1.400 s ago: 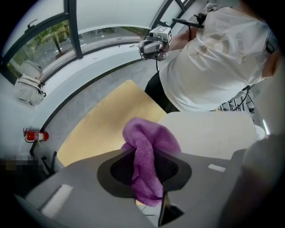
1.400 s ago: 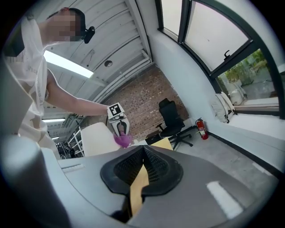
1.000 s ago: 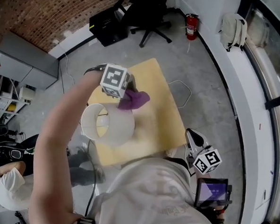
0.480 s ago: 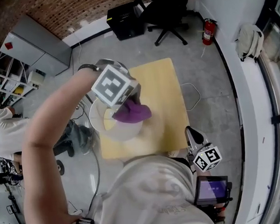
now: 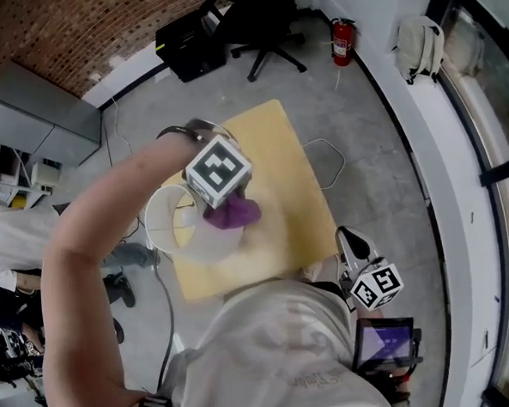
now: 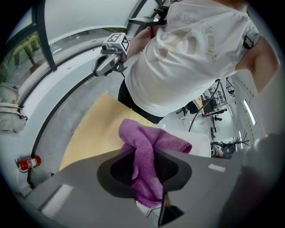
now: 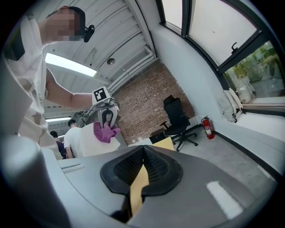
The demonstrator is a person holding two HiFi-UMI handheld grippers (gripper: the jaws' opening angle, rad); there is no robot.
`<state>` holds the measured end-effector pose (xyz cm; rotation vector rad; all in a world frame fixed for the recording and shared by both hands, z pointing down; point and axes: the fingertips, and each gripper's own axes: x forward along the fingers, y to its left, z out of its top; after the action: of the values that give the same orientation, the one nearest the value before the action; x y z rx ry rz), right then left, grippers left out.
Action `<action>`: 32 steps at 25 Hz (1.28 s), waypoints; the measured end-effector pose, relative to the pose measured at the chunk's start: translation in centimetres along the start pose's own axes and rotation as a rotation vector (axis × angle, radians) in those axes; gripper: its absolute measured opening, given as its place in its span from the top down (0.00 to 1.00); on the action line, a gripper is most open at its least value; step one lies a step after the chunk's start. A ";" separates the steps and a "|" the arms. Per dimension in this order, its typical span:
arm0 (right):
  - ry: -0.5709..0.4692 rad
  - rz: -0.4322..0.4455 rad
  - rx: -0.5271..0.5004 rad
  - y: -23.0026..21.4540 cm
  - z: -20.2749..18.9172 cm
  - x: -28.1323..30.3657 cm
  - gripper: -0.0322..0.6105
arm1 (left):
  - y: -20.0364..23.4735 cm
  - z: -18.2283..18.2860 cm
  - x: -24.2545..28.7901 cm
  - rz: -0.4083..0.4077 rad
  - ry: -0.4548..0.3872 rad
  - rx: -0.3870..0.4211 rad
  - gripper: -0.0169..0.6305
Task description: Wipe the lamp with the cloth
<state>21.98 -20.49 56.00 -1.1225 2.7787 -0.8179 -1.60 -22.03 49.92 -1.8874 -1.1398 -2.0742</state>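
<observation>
A white lamp shade (image 5: pixel 181 237) stands on the small yellow table (image 5: pixel 277 154). My left gripper (image 5: pixel 229 202) points steeply down over the shade's right side, shut on a purple cloth (image 5: pixel 233 214) that lies against the shade. In the left gripper view the cloth (image 6: pixel 147 138) bunches between the pads (image 6: pixel 167 167), with the shade (image 6: pixel 200 143) just behind it. My right gripper (image 5: pixel 346 238) hangs off the table's near right corner, shut with nothing in it. The right gripper view looks along its closed jaws (image 7: pixel 143 149) toward the left gripper (image 7: pixel 105 116), the cloth (image 7: pixel 104 132) and the shade (image 7: pixel 91 144).
A black office chair (image 5: pixel 265 26), a black box (image 5: pixel 189 43) and a red fire extinguisher (image 5: pixel 341 42) stand beyond the table. A backpack (image 5: pixel 417 46) lies on the window ledge. Another person (image 5: pixel 8 248) is at the left. A lamp cable (image 5: pixel 164 307) runs over the floor.
My left gripper has rolled and carried the cloth from the shade's far right edge down across its side toward me. The right gripper has stayed put.
</observation>
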 end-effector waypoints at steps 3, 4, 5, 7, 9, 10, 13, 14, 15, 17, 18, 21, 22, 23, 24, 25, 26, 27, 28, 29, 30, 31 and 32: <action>-0.007 -0.048 0.013 -0.1 -0.6 -1.0 0.93 | 1.1 -0.4 1.3 -0.031 0.017 0.032 0.82; -0.008 -0.062 0.015 0.0 -0.6 -1.3 0.93 | 1.4 -0.7 1.6 -0.040 0.023 0.040 0.82; -0.010 -0.076 0.018 0.0 -0.6 -1.5 0.93 | 1.7 -0.9 1.9 -0.049 0.027 0.049 0.82; -0.017 -0.104 0.025 0.0 -0.7 -2.0 0.93 | 2.3 -1.1 2.7 -0.067 0.028 0.066 0.82; -0.023 -0.127 0.031 0.1 -1.0 -2.4 0.93 | 3.0 -0.9 3.7 -0.077 0.026 0.086 0.82; -0.026 -0.136 0.034 0.2 -1.3 -2.6 0.93 | 3.3 -0.7 4.2 -0.078 0.025 0.100 0.82; -0.034 -0.158 0.041 1.2 -1.8 -2.9 0.93 | 3.5 -0.2 4.8 -0.079 0.020 0.135 0.82; -0.039 -0.164 0.041 1.5 -1.8 -2.9 0.93 | 3.6 0.0 4.5 -0.073 0.015 0.141 0.82; -0.044 -0.170 0.039 1.7 -1.8 -3.0 0.93 | 3.6 0.2 3.8 -0.062 0.005 0.145 0.82; -0.053 -0.183 0.039 2.2 -2.1 -3.3 0.93 | 3.3 1.3 1.7 -0.026 -0.028 0.161 0.82; -0.057 -0.188 0.040 2.4 -2.3 -3.4 0.93 | 2.9 2.0 0.5 -0.005 -0.047 0.174 0.82; -0.063 -0.188 0.030 3.6 -2.9 -3.3 0.93 | 0.5 3.6 -2.7 0.047 -0.093 0.213 0.82; -0.065 -0.185 0.025 4.0 -3.0 -3.2 0.93 | -0.4 3.9 -3.6 0.057 -0.105 0.222 0.82; -0.069 -0.182 0.020 4.5 -3.0 -3.0 0.93 | -1.3 4.0 -4.3 0.067 -0.114 0.228 0.82; -0.073 -0.178 0.014 5.1 -3.0 -2.7 0.93 | -2.2 4.1 -4.9 0.078 -0.119 0.233 0.82; -0.075 -0.174 0.006 5.6 -2.8 -2.5 0.93 | -3.0 4.1 -5.5 0.092 -0.124 0.235 0.82; -0.076 -0.169 -0.003 6.1 -2.7 -2.3 0.93 | -3.8 4.0 -5.9 0.108 -0.129 0.236 0.82; -0.077 -0.166 -0.009 6.6 -2.6 -2.3 0.93 | -4.4 3.9 -6.2 0.123 -0.133 0.235 0.82; -0.076 -0.164 -0.013 7.0 -2.6 -2.2 0.93 | -4.9 3.8 -6.3 0.137 -0.137 0.235 0.82; -0.074 -0.163 -0.016 7.3 -2.7 -2.3 0.93 | -5.3 3.8 -6.2 0.150 -0.139 0.237 0.82; -0.071 -0.163 -0.018 7.6 -3.0 -2.3 0.93 | -5.5 3.9 -5.8 0.160 -0.137 0.242 0.82; -0.068 -0.162 -0.019 7.9 -3.2 -2.3 0.93 | -5.6 3.9 -5.3 0.166 -0.129 0.250 0.82; -0.067 -0.161 -0.020 8.3 -3.5 -2.1 0.93 | -5.6 3.9 -4.7 0.167 -0.117 0.259 0.82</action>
<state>17.53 -12.52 54.66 -1.3649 2.6755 -0.7518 -0.47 -17.59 42.98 -1.9242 -1.1656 -1.6620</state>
